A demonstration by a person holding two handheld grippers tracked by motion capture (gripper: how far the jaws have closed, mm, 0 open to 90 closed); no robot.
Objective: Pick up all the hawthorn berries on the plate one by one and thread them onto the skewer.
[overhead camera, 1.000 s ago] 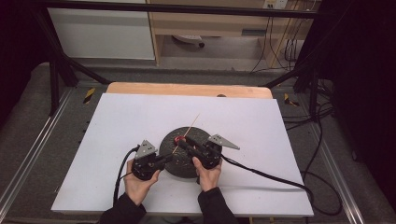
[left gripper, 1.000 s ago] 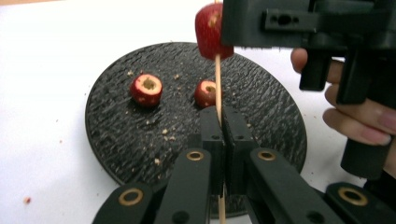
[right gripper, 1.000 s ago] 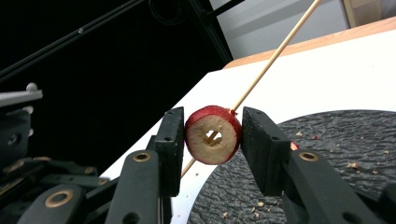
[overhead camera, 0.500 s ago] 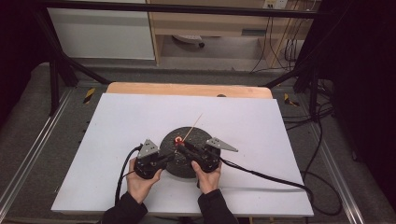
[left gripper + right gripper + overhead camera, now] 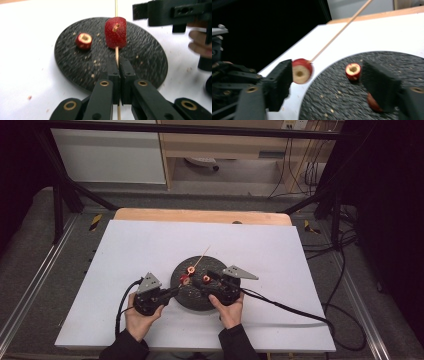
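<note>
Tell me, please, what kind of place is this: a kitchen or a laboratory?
Probably a laboratory or recording workspace, not a kitchen. A white table stands inside a black metal frame, loose cables hang near a shelf behind, and grey carpet covers the floor.

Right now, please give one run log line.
left gripper: shut on skewer | fruit piece: on skewer | right gripper: jaws just opened, empty | plate

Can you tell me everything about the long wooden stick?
The stick is a thin, pale wooden skewer, straight and unbroken. The left gripper is shut on its lower part. A red fruit piece is threaded onto it above the black round plate, and its bare end points away over the white table.
</note>
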